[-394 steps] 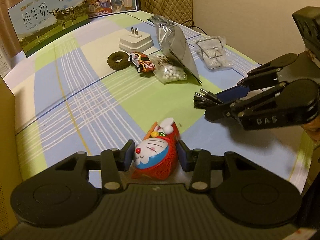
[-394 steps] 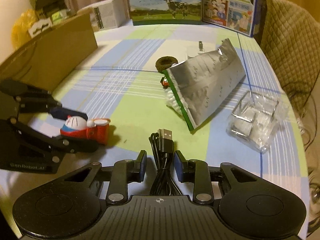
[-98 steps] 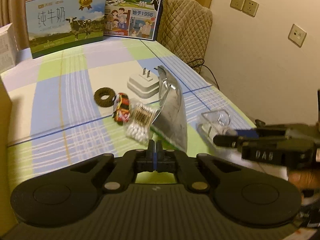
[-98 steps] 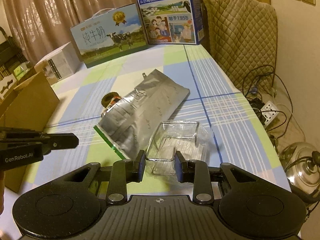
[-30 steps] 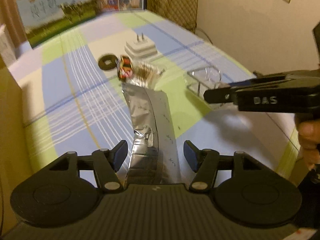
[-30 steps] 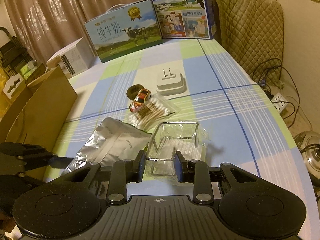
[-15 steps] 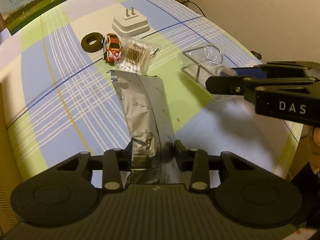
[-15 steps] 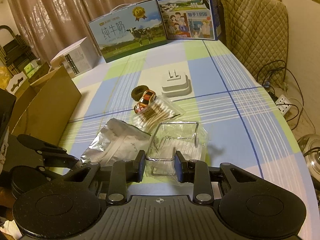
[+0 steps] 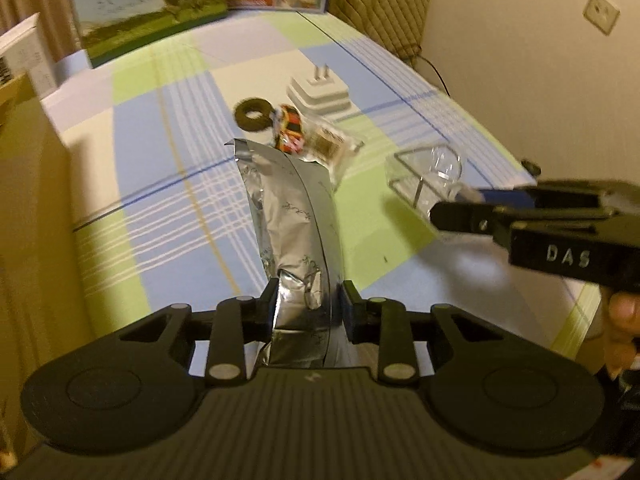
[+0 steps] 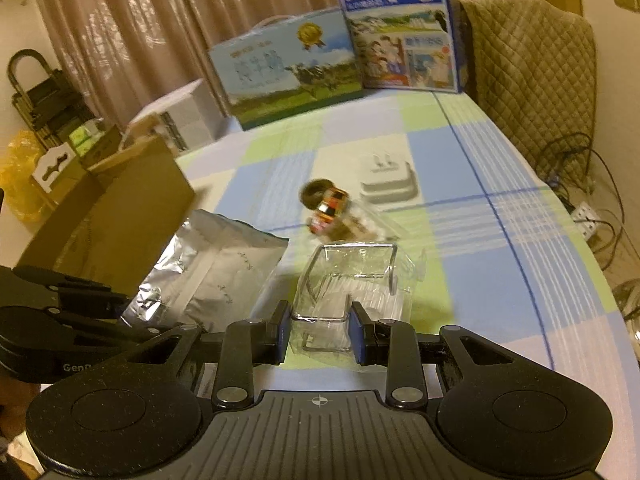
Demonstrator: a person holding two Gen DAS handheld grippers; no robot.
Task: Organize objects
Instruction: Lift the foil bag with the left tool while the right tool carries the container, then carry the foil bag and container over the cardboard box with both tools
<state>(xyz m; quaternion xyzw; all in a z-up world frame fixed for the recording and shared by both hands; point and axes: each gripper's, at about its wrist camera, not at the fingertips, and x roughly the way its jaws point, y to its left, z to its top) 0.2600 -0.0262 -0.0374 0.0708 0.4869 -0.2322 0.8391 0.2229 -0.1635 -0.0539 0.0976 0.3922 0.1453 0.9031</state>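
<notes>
Nearby, cardboard box (image 10: 120, 216) crowds left tool (image 9: 308, 304)

Your surface (image 9: 168, 128): blue, green, cream plaid. Foil bag (image 9: 288, 216) silver. Toy car (image 9: 290, 128) orange-red. Charger (image 9: 318, 92) white. Ring (image 9: 253, 113) dark brown. Container (image 10: 352, 280) clear.

I see a crinkled, shiny silver foil pouch (image 9: 294, 216), a clear glossy plastic box (image 10: 352, 280), a smooth white plastic charger (image 9: 318, 94), matt brown cardboard (image 10: 120, 216), a checked cloth surface (image 9: 160, 128), and a quilted fabric chair cover (image 10: 528, 76). Both grippers are matt black plastic.
</notes>
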